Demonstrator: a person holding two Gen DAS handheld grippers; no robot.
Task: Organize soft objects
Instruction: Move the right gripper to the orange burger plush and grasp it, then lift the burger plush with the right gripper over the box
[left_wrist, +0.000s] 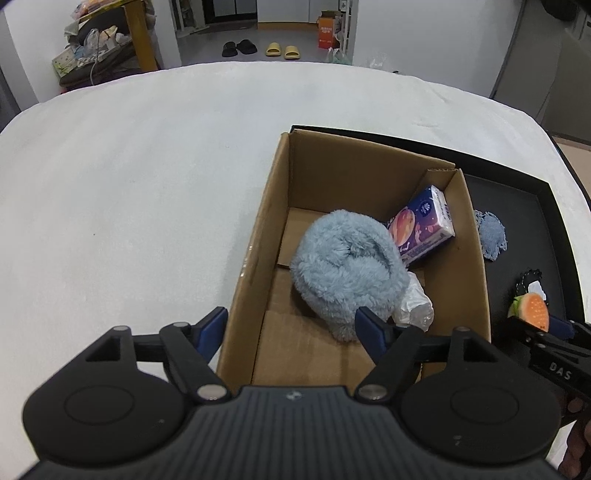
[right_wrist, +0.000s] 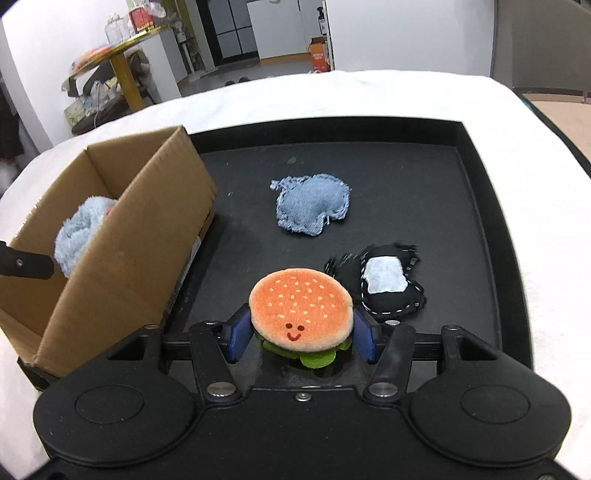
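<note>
A cardboard box holds a fluffy light-blue plush, a purple tissue pack and a crumpled clear plastic bag. My left gripper is open and empty over the box's near left wall. My right gripper is shut on a plush hamburger just above the black tray. A denim plush and a black plush with a pale patch lie on the tray. The box stands at the tray's left; the hamburger also shows in the left wrist view.
A white cloth covers the table. Beyond the far edge are a floor with slippers, an orange box and a cluttered yellow-legged table.
</note>
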